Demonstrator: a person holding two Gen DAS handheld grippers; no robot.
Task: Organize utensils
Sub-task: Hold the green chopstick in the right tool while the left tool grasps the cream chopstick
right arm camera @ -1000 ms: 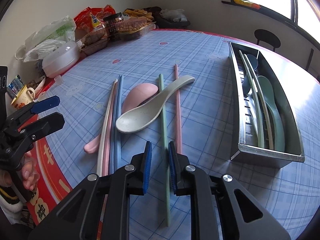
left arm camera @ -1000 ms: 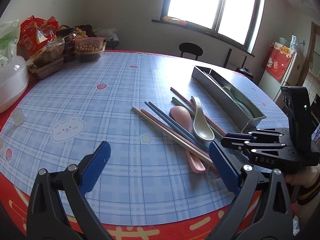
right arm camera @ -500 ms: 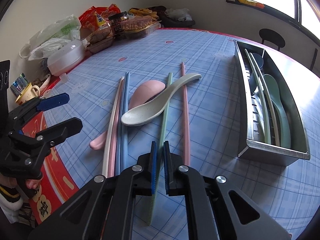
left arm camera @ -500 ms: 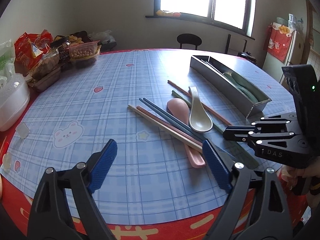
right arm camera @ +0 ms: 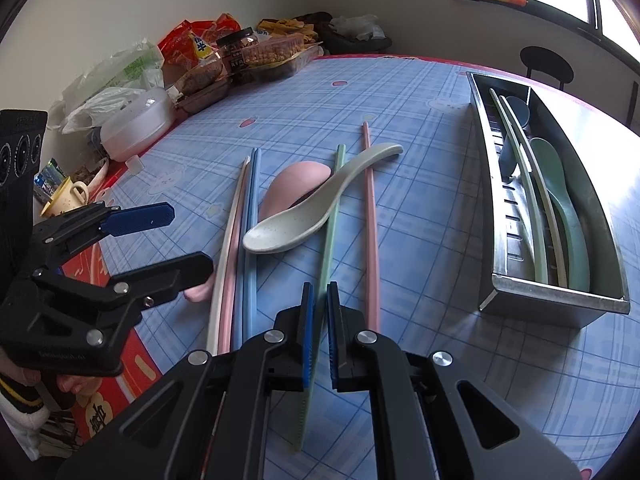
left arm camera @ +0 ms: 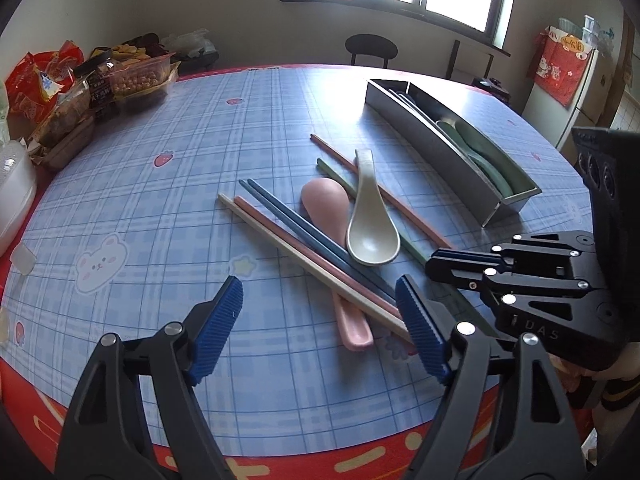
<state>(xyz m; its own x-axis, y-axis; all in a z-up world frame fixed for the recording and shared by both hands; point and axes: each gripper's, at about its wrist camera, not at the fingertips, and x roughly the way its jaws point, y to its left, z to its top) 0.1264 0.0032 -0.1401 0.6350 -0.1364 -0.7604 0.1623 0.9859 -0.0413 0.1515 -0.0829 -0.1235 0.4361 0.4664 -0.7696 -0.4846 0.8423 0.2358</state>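
Observation:
Loose utensils lie mid-table: a cream spoon across a pink spoon, two blue chopsticks, a cream and a pink chopstick, another pink chopstick and a green chopstick. My right gripper is shut on the green chopstick near its near end. My left gripper hovers over the near ends of the pile. Its jaws are closing, with the pink spoon's handle and chopstick ends between them but untouched. The metal tray at the right holds green spoons and chopsticks.
Snack bags and food boxes crowd the far left edge, beside a white lidded container and a mug. A black stool stands beyond the table. The red table edge runs just below my left gripper.
My right gripper's jaws went from a small gap to shut on the green chopstick. The left gripper moved in toward the utensil pile and its jaws narrowed.

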